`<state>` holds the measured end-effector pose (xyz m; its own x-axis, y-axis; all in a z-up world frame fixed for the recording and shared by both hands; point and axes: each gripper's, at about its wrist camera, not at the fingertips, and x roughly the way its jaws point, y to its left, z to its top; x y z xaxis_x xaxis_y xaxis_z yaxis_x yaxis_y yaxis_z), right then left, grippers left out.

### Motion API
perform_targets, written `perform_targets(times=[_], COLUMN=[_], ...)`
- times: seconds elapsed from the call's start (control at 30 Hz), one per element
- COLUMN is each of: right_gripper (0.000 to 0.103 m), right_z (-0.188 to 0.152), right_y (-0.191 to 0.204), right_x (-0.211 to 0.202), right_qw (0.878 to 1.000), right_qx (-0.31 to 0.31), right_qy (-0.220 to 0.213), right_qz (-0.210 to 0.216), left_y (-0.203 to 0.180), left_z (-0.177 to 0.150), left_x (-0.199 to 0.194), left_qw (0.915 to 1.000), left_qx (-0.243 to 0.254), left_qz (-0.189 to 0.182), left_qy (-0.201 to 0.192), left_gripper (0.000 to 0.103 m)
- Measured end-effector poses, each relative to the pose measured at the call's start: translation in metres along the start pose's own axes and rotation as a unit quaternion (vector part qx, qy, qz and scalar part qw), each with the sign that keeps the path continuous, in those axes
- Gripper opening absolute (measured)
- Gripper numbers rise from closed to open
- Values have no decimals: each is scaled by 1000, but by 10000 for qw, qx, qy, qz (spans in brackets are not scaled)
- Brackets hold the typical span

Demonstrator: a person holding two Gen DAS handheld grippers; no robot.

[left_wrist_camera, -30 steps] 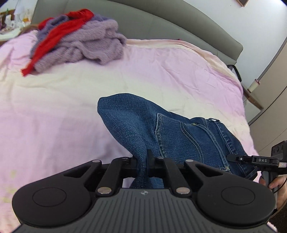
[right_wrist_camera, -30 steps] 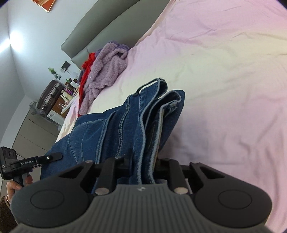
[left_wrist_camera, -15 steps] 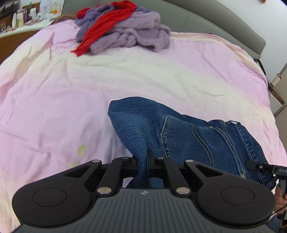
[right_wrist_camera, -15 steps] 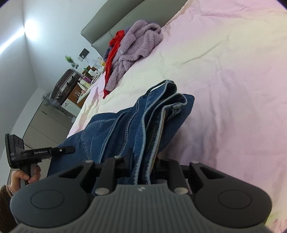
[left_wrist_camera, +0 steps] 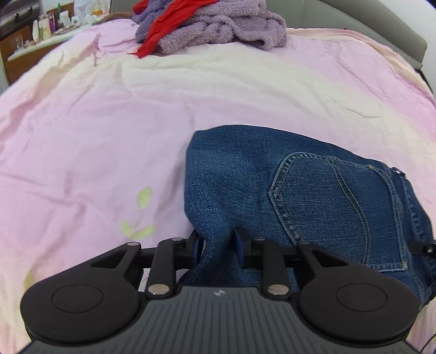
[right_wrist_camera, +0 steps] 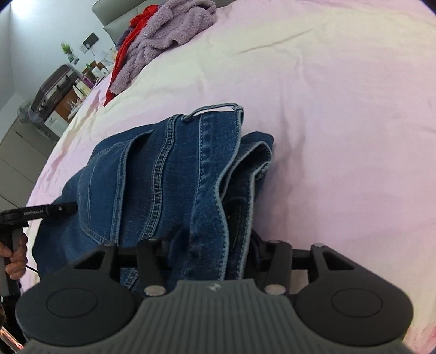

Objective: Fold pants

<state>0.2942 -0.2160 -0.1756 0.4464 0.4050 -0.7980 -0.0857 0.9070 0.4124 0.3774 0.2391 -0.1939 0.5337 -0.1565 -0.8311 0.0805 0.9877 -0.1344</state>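
A pair of blue denim jeans (left_wrist_camera: 313,196) lies bunched and folded on a pink bedsheet (left_wrist_camera: 109,136), back pocket up. My left gripper (left_wrist_camera: 218,245) has its jaws parted around a fold of the denim at the jeans' left edge. In the right wrist view the jeans (right_wrist_camera: 169,174) show stacked waistband and hem layers. My right gripper (right_wrist_camera: 215,245) stands with jaws wide around those thick layers, low over the pink bedsheet (right_wrist_camera: 340,109). The left gripper's handle (right_wrist_camera: 35,212), with a hand on it, shows at the left of that view.
A heap of purple fleece (left_wrist_camera: 218,24) with a red garment (left_wrist_camera: 169,27) lies at the head of the bed by a grey headboard (left_wrist_camera: 381,19). A cluttered side table (left_wrist_camera: 35,30) stands at the left. A suitcase (right_wrist_camera: 51,89) and cabinets are beyond the bed.
Both grippers came down with the jeans onto the bed. Their jaws, clamped tight on the denim before, now stand parted. The jeans now rest flatter on the sheet.
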Motion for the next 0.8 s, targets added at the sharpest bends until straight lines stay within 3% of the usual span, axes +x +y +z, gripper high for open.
perform_targets(times=[0.13, 0.3, 0.4, 0.47, 0.57, 0.67, 0.8], right_gripper=[58, 64, 70, 80, 90, 94, 98], right_z=[7, 14, 16, 14, 0, -25, -76], right_y=[11, 34, 58, 77, 100, 120, 139], right_x=[-30, -107, -166, -214, -285, -349, -419], right_qw=[9979, 9897, 9785, 9678, 9493, 9331, 9130], right_qx=[-425, -977, -1439, -1716, -2000, -2071, -2118], right_qy=[-163, -702, -1165, -1576, -2230, -2776, -3373], right_qz=[-458, -772, -904, -956, -951, -971, -883], left_y=[-7, -29, -53, -73, -107, -151, -203], left_z=[6, 20, 20, 10, -12, -45, -94], left_x=[-39, -146, -224, -275, -338, -381, -414], left_qw=[9978, 9896, 9767, 9641, 9449, 9299, 9219], left_qx=[346, 793, 1115, 1287, 1413, 1365, 1307], left_qz=[539, 806, 1095, 1272, 1473, 1589, 1525], left_qy=[-140, -890, -1472, -1944, -2561, -3023, -3314], left_gripper=[41, 41, 47, 63, 80, 94, 96])
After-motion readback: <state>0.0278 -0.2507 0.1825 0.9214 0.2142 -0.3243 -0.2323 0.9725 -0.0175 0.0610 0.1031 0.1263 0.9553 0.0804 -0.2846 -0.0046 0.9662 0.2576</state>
